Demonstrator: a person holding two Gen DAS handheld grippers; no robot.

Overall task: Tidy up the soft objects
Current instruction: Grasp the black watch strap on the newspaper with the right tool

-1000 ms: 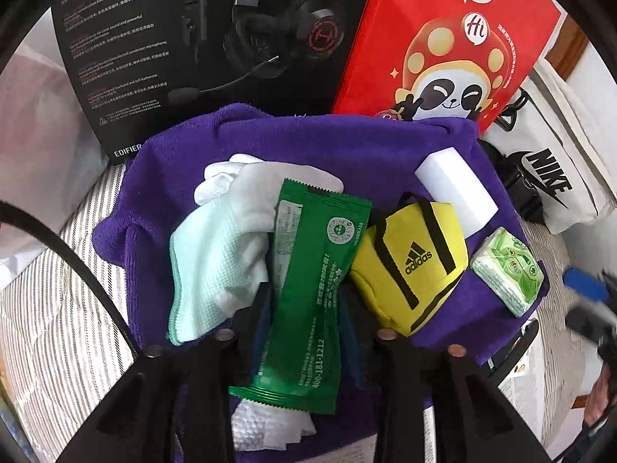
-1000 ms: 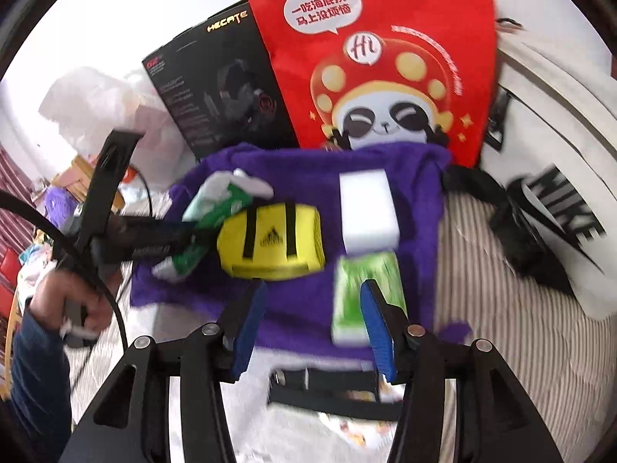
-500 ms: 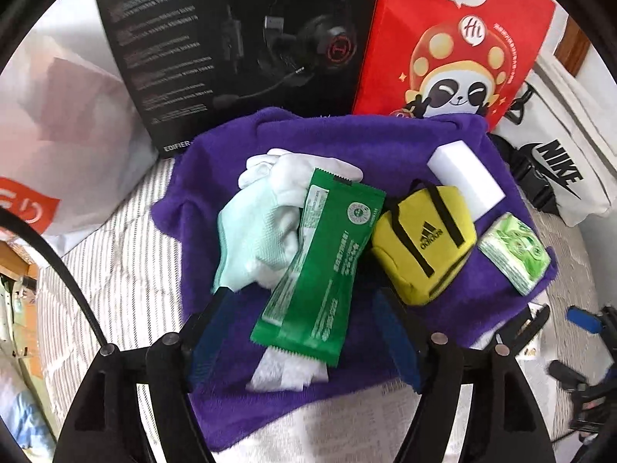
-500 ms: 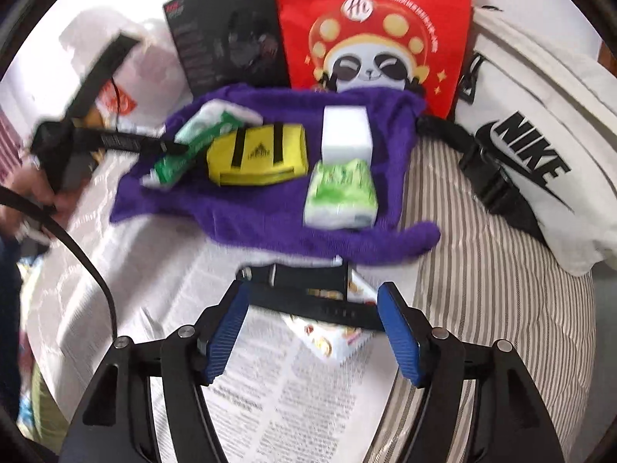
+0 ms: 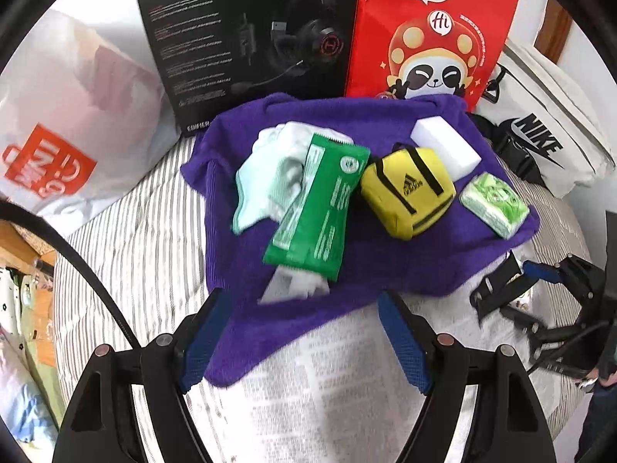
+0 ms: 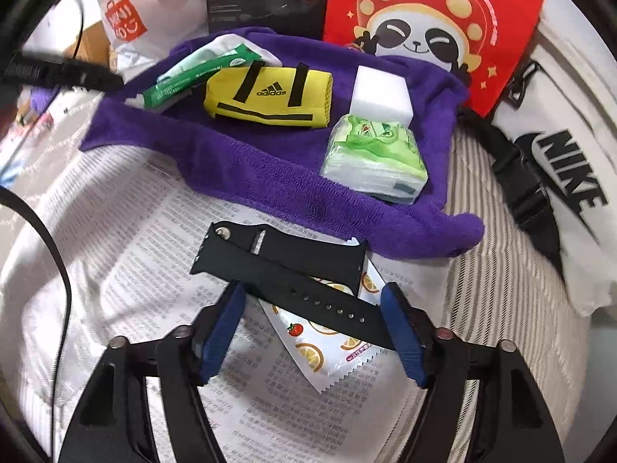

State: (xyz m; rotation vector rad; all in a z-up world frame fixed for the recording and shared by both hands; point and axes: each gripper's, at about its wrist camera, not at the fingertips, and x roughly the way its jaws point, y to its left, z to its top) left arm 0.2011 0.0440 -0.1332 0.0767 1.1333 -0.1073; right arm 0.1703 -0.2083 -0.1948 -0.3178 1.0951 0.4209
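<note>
A purple towel [image 5: 366, 127] carries pale gloves [image 5: 270, 177], a green wipes pack [image 5: 324, 208], a yellow Adidas pouch [image 5: 408, 193], a white sponge [image 5: 447, 146] and a green tissue pack [image 5: 493, 204]. My left gripper [image 5: 304, 301] hangs over the towel's near edge. Its jaws are opening and hold nothing. In the right wrist view a black watch strap [image 6: 277, 250] lies on the newspaper [image 6: 135, 250] over a fruit-print sachet [image 6: 320, 347]. My right gripper [image 6: 314, 293] straddles the strap. Its jaws are closing, and the strap still lies flat between them.
A black headset box [image 5: 246, 31] and a red panda bag [image 5: 432, 31] stand behind the towel. A white Nike bag [image 5: 540, 142] lies to the right and a white plastic shopping bag [image 5: 77, 115] to the left. Striped bedding [image 5: 146, 231] lies under everything.
My left gripper let go of the green wipes pack, widened and drew back from the towel. My right gripper left the tissue pack and sank onto the black strap, widening and then narrowing.
</note>
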